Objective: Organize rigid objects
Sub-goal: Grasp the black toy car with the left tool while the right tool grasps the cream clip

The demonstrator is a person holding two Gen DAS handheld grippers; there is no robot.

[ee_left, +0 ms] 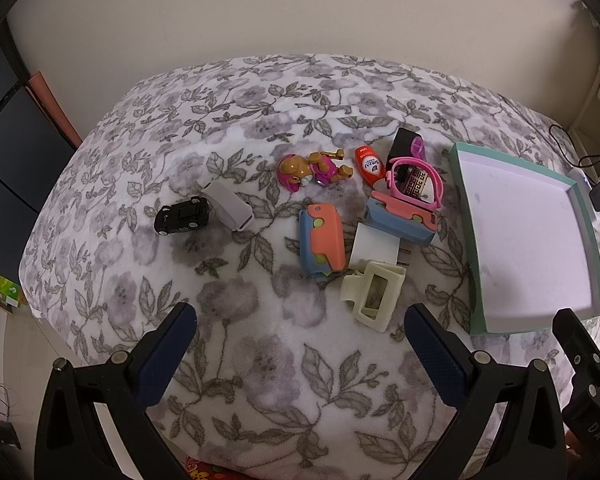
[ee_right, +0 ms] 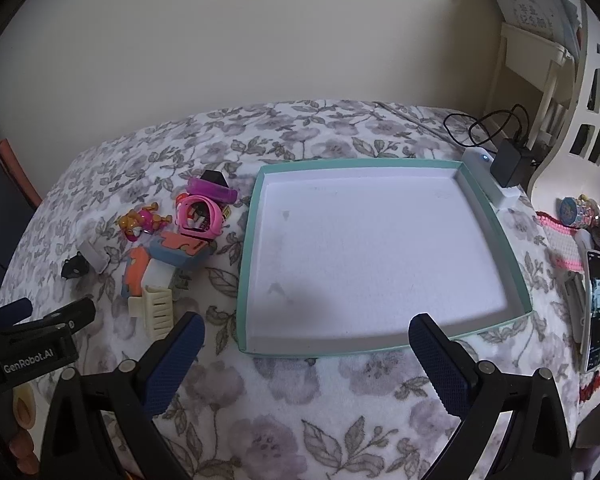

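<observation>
A heap of small objects lies on the floral blanket: a cream hair claw (ee_left: pixel 372 294) (ee_right: pixel 156 310), a white charger (ee_left: pixel 376 246), two blue-and-orange cases (ee_left: pixel 321 246) (ee_left: pixel 402 218), a pink watch (ee_left: pixel 416 182) (ee_right: pixel 198 214), a red tube (ee_left: pixel 370 166), a toy pup (ee_left: pixel 312 170) (ee_right: pixel 140 222), a grey box (ee_left: pixel 228 206) and a black toy car (ee_left: pixel 182 215). The teal-rimmed tray (ee_left: pixel 466 216) (ee_right: pixel 244 276) sits to their right with nothing in it. My left gripper (ee_left: pixel 300 344) hovers open just short of the hair claw. My right gripper (ee_right: pixel 306 354) is open at the tray's near edge.
A black adapter (ee_right: pixel 510 164) with a cable sits on a white block behind the tray. A phone (ee_right: pixel 595 312) and trinkets lie on the right. A white shelf (ee_right: pixel 540 64) stands at the back right. Bare blanket (ee_left: pixel 280 392) spreads in front of the heap.
</observation>
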